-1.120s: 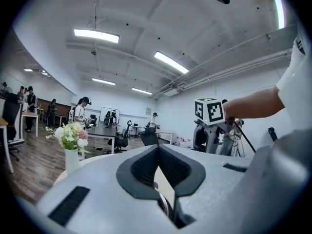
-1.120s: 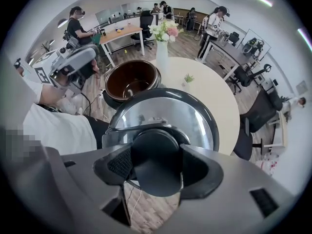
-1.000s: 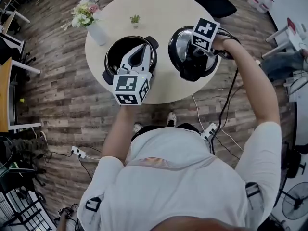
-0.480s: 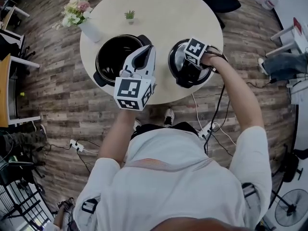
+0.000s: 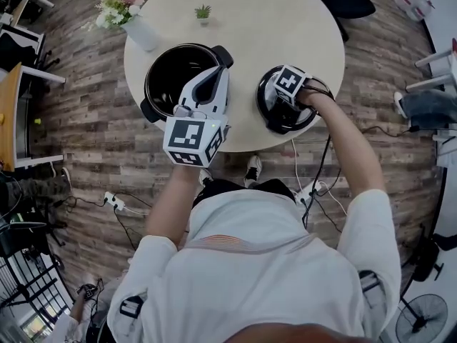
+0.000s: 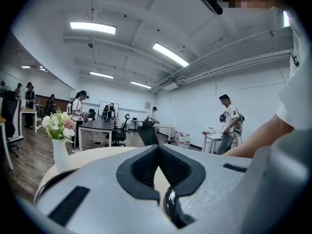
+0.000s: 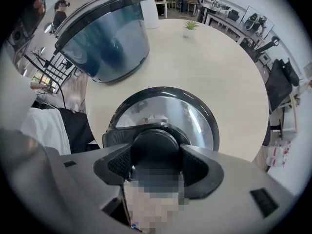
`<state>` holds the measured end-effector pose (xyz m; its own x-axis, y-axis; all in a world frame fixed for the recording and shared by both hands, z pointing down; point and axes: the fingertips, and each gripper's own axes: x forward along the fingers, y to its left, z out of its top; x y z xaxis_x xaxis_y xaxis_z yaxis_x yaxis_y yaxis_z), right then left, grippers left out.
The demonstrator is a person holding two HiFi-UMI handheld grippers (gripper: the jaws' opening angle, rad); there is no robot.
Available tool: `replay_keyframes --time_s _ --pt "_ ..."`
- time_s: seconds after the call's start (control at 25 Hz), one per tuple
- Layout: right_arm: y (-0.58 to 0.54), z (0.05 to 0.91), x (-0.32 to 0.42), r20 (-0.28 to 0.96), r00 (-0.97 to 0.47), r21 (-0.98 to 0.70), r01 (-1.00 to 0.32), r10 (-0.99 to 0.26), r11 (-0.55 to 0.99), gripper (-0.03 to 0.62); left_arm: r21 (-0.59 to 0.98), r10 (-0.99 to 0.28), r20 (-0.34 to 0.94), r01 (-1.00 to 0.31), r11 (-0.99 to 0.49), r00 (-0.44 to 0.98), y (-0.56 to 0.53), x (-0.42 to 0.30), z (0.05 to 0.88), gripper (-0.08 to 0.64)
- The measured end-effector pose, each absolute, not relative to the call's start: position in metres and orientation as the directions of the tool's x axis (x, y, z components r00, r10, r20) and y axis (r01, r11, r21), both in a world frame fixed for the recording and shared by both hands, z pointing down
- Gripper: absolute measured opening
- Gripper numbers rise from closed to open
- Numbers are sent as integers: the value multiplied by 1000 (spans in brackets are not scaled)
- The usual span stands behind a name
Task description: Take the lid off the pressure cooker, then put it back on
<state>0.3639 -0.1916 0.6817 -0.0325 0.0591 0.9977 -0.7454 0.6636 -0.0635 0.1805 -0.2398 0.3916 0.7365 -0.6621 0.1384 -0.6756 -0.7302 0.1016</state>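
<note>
The pot stands open in the left half of the round table, and its inside shows as plain black wall. In the right gripper view the pot fills the upper left, its outer wall shiny and dark. The lid is off the pot, to its right near the table's lower right edge. No view shows whether it rests on the table or hangs just above it. The right gripper points straight down onto the lid. In its own view the right gripper's jaws stand apart with their pads against both sides of the black knob at the middle of the lid. The left gripper lies across the pot's lower right rim in the head view, and contact cannot be told. Its own view shows the left gripper with jaws pressed together and nothing between them. At the table's upper left a white vase holds flowers, and a small potted plant stands near the top edge.
</note>
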Motion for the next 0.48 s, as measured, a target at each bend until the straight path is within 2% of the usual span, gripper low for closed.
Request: replay_keyframes --time_s 0.48 --pt "-192 700 364 998 -57 -43 -758 -2 651 295 139 -670 147 -686 -714 728 -247 168 403 5"
